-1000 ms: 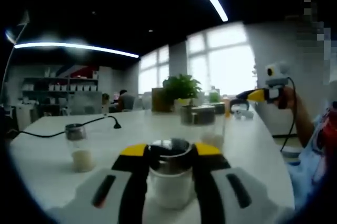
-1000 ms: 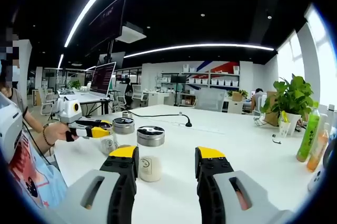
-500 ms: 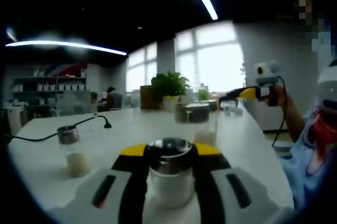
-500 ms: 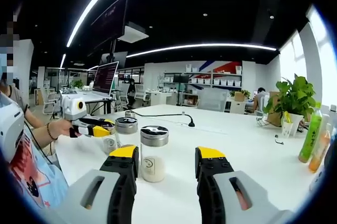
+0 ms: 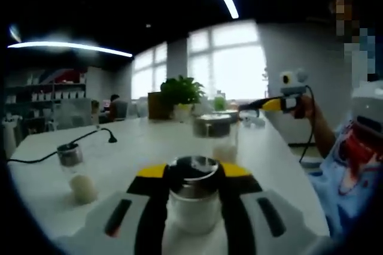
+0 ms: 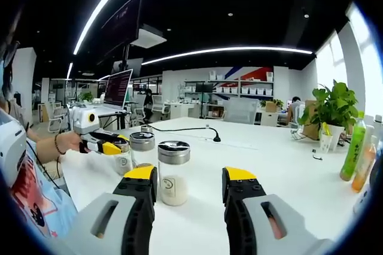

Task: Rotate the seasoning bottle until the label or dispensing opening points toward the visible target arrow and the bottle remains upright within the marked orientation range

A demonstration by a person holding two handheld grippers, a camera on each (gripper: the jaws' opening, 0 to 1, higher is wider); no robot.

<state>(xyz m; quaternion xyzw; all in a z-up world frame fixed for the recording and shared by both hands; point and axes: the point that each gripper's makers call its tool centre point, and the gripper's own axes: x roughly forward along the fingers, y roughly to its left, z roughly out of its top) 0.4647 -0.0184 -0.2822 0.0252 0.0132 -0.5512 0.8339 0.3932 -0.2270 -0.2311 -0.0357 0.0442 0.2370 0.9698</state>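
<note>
Left gripper: clamped on clear glass seasoning bottle with silver lid.
Right gripper: jaws apart, second lidded bottle just ahead.
Labels: no readable writing.

My left gripper sits around a bottle on the table. A second bottle stands behind it, a third off left. My right gripper faces a bottle; plant far right.

text: none legible | labels: none readable | signs: none
</note>
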